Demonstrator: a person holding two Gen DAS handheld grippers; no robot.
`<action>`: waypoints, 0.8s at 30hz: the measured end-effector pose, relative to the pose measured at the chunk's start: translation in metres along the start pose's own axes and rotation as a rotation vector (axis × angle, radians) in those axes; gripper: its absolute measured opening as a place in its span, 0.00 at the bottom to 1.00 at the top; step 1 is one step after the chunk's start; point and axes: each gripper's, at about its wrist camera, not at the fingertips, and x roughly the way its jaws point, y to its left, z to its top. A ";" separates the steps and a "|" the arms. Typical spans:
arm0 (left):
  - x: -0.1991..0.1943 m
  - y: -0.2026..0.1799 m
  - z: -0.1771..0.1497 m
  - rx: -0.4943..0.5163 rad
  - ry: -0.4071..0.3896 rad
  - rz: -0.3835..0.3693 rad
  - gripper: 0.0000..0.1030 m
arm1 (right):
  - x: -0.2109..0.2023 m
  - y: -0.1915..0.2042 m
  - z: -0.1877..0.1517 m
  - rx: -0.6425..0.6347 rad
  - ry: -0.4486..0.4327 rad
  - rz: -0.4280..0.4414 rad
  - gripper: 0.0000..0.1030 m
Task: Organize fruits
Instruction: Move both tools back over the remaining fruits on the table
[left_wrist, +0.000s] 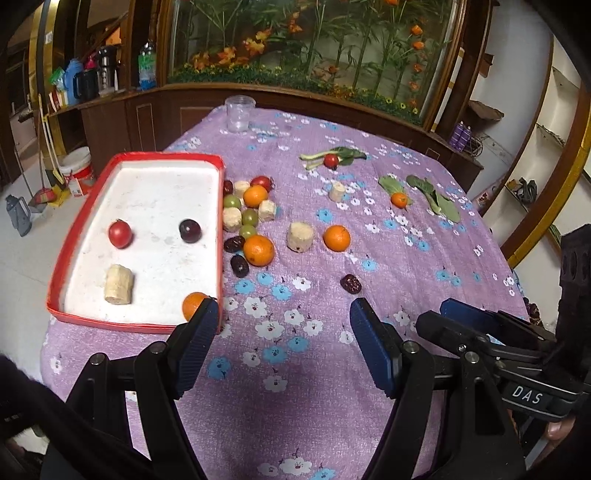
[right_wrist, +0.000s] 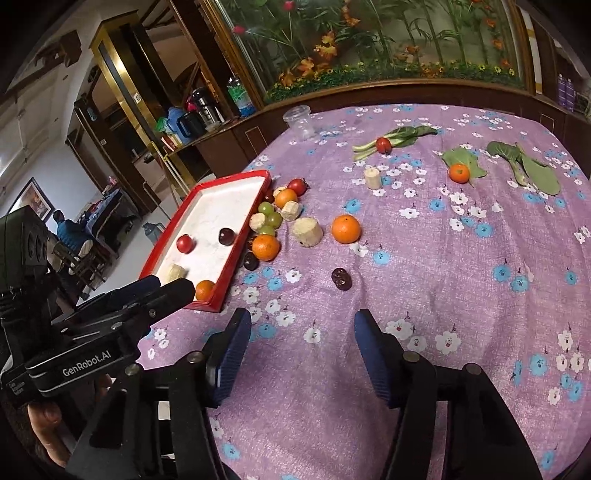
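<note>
A red-rimmed white tray (left_wrist: 74, 236) (right_wrist: 236, 254) lies at the table's left. In it are a red tomato (left_wrist: 120, 233), a dark plum (left_wrist: 190, 230), a banana piece (left_wrist: 118, 284) and an orange (left_wrist: 192, 303). A pile of oranges, green grapes, banana pieces and dates (left_wrist: 251, 221) (right_wrist: 271, 225) lies just right of the tray. A lone orange (left_wrist: 337, 238) (right_wrist: 345, 229) and a date (left_wrist: 351, 283) (right_wrist: 340, 278) lie further right. My left gripper (left_wrist: 284, 332) is open and empty above the cloth near the tray's near right corner. My right gripper (right_wrist: 301, 339) is open and empty, just short of the date.
A purple flowered cloth (right_wrist: 461, 295) covers the table. A clear plastic cup (left_wrist: 240, 113) stands at the far edge. Green leaves with a tomato (right_wrist: 384, 144) and a small orange (right_wrist: 459, 172) lie at the far right. A wooden cabinet stands behind.
</note>
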 end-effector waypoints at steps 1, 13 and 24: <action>0.003 0.000 0.002 -0.004 0.006 -0.007 0.71 | 0.002 -0.002 0.001 0.005 0.004 -0.003 0.58; 0.045 -0.001 0.024 0.012 0.069 -0.014 0.71 | 0.039 -0.022 0.036 0.010 0.027 -0.046 0.59; 0.067 0.023 0.031 -0.022 0.104 -0.026 0.71 | 0.095 -0.023 0.064 0.007 0.087 -0.046 0.59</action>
